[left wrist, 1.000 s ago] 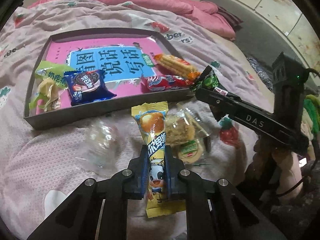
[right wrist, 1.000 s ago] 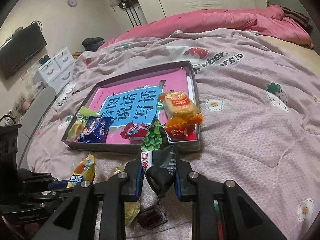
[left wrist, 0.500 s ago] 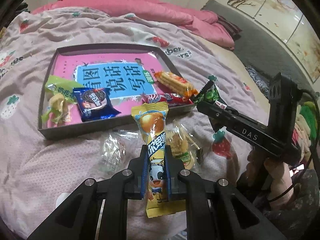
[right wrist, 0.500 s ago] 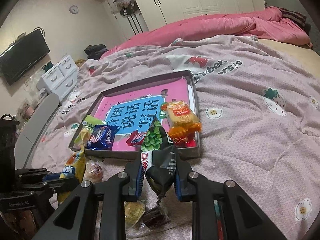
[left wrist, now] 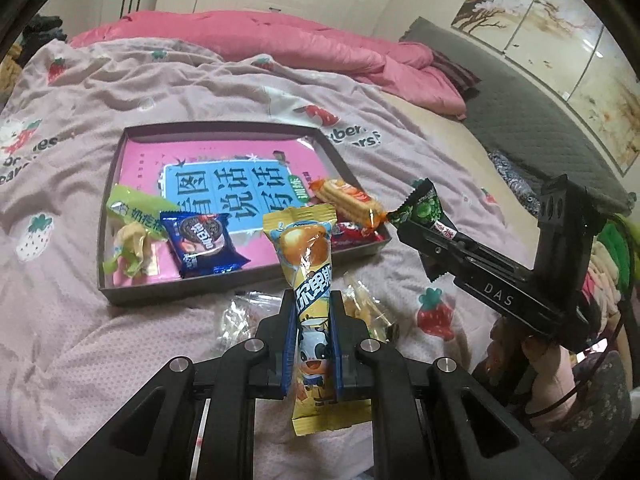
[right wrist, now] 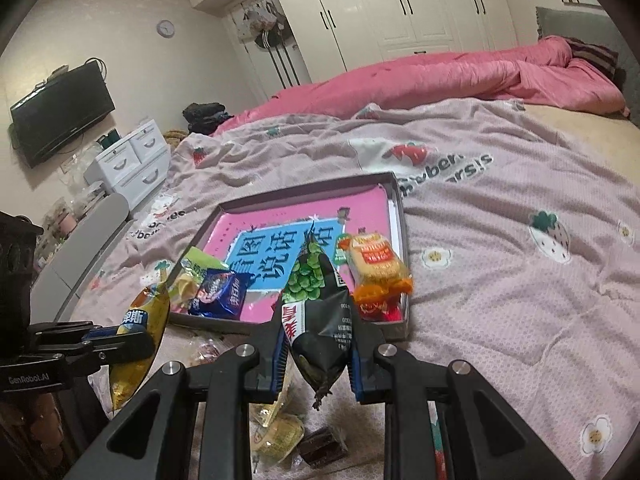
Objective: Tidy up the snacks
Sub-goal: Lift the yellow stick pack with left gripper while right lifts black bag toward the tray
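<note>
Both jaws are clamped tight, each on a snack. My left gripper [left wrist: 311,354] pinches the yellow packet [left wrist: 308,264] across its lower half, long axis running straight out along the fingers, top end pointing at the tray's [left wrist: 168,294] near edge. My right gripper [right wrist: 316,354] squeezes the black-green bag [right wrist: 320,304] the same way, its tip aimed at the tray's near right corner. Both loads hang above the bedspread [left wrist: 100,344], short of the tray; I judge the right one nearer its rim. Loose clear-wrapped sweets [left wrist: 240,316] lie on the bedspread just before the near edge.
</note>
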A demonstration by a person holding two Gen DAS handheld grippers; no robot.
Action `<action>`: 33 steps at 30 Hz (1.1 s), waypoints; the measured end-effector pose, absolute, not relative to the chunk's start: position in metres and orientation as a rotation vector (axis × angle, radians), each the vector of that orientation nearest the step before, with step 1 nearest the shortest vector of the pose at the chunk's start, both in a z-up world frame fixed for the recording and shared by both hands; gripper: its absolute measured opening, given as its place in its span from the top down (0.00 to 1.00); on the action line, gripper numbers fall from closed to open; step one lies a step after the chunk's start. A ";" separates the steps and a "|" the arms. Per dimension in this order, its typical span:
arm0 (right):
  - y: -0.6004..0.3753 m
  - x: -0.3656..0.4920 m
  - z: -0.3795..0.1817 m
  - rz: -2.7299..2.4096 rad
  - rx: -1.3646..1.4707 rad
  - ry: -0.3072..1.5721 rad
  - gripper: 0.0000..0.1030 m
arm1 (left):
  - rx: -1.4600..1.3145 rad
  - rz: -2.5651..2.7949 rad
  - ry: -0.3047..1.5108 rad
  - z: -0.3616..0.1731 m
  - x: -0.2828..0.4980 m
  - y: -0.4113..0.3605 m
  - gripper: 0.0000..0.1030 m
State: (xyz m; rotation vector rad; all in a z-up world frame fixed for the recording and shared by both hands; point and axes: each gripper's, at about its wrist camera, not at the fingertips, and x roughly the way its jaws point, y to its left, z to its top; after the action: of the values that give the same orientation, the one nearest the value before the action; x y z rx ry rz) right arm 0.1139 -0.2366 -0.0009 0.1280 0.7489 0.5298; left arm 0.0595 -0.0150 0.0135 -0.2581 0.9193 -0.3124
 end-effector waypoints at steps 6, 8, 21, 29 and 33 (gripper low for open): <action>-0.239 0.112 0.007 0.532 0.139 0.719 0.76 | -0.235 -0.298 0.907 0.021 0.061 -0.017 0.86; -0.239 0.112 0.008 0.533 0.142 0.716 0.76 | -0.235 -0.291 0.899 0.024 0.064 -0.018 0.86; -0.235 0.119 0.013 0.559 0.147 0.689 0.76 | -0.216 -0.239 0.878 0.029 0.085 -0.013 0.86; -0.238 0.124 0.014 0.537 0.164 0.679 0.76 | -0.256 -0.218 0.869 0.025 0.100 0.001 0.86; -0.236 0.127 0.014 0.535 0.168 0.679 0.76 | -0.282 -0.206 0.861 0.023 0.109 0.010 0.86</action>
State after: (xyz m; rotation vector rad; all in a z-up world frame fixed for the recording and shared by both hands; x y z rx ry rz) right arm 0.1272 -0.2363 0.0138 0.1679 0.6788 0.5350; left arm 0.1091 0.0099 0.0226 -0.2822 0.8609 -0.2060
